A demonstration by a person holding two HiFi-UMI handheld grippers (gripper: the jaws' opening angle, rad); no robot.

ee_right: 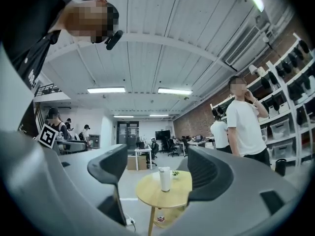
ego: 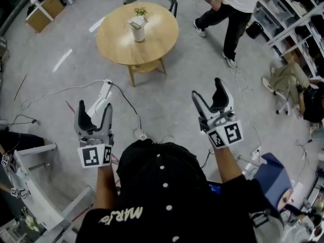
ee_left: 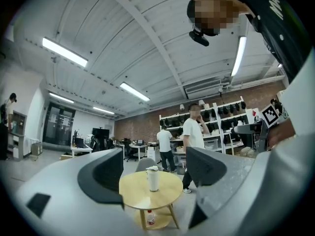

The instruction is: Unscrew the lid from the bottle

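Grippers, two: left gripper (ego: 94, 108) at lower left, right gripper (ego: 207, 90) right of centre. Both are held with jaws spread and nothing between them, well apart from the table.

White bottle (ego: 137, 30), one: stood upright on the round wooden table (ego: 114, 44) at upper centre, with one small potted plant (ego: 140, 11) just beside it.

Small bottle (ee_left: 150, 219), one: kept on the table's lower shelf and shown in the gripper views only.

Cables (ego: 61, 90) on the grey floor (ego: 172, 100) are shown in the head view only.

Room: open office; a person on foot (ego: 228, 14) is seen near shelving (ego: 293, 14) at upper right.
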